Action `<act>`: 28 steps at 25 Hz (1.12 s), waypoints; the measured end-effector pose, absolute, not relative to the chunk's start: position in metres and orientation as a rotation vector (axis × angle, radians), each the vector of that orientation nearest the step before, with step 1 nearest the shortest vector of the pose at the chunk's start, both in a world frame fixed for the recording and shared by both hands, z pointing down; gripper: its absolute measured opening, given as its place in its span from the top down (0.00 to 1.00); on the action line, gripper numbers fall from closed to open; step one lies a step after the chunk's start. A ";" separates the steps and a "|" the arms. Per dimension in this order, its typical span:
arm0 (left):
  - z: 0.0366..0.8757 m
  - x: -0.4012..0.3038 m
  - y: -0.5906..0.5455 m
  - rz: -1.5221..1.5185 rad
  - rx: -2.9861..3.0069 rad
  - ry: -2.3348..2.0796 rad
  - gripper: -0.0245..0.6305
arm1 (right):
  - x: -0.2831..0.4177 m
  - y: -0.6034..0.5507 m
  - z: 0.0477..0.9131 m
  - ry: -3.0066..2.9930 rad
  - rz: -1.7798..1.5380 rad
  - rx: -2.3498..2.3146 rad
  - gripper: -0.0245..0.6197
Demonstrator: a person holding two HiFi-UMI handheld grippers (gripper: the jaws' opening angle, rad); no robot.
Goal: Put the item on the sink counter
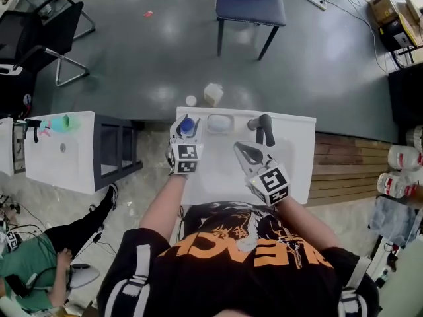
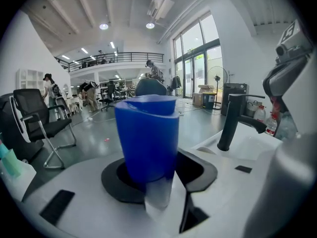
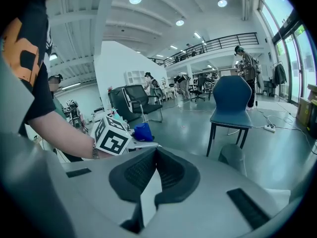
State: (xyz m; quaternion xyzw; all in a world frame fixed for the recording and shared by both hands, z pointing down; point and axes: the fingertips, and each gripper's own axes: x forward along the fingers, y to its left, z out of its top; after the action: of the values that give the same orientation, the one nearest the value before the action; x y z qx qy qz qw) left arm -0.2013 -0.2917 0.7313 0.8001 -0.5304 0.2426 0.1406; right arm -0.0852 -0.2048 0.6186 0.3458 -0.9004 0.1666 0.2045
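Note:
A blue plastic cup [image 1: 187, 125] stands upright at the back left corner of the white sink counter [image 1: 297, 152], left of the black faucet [image 1: 264, 128]. My left gripper [image 1: 186, 133] is shut on it, with the dark pads against its lower sides. Up close, the left gripper [image 2: 158, 176] holds the cup [image 2: 147, 135], whose rim is creased, and the faucet [image 2: 231, 122] rises to the right. My right gripper [image 1: 242, 150] hovers over the basin, shut and empty. In the right gripper view, its tips [image 3: 156, 152] meet, with the cup [image 3: 143, 132] seen beyond them.
A soap recess [image 1: 220, 122] lies between cup and faucet. A second white sink [image 1: 59, 152] stands to the left, and a person sits [image 1: 33, 263] at lower left. Behind the sink are a white container [image 1: 213, 94] on the floor and a blue chair [image 1: 250, 4].

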 end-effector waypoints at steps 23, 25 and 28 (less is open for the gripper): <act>0.678 -0.211 -0.259 0.591 2.346 -1.607 0.39 | -0.079 -0.190 0.599 -2.547 0.429 0.971 0.94; 0.666 -0.215 -0.254 0.571 2.347 -1.677 0.45 | -0.077 -0.186 0.596 -2.554 0.423 0.976 0.94; 0.648 -0.215 -0.242 0.535 2.360 -1.740 0.50 | -0.072 -0.178 0.592 -2.560 0.415 0.986 0.94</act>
State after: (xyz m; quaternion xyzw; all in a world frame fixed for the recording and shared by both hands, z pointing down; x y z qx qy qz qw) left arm -0.2149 -0.2423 0.6484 0.7892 -0.5819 0.1790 0.0807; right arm -0.0721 -0.1782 0.5919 0.3495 -0.9072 0.1469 0.1823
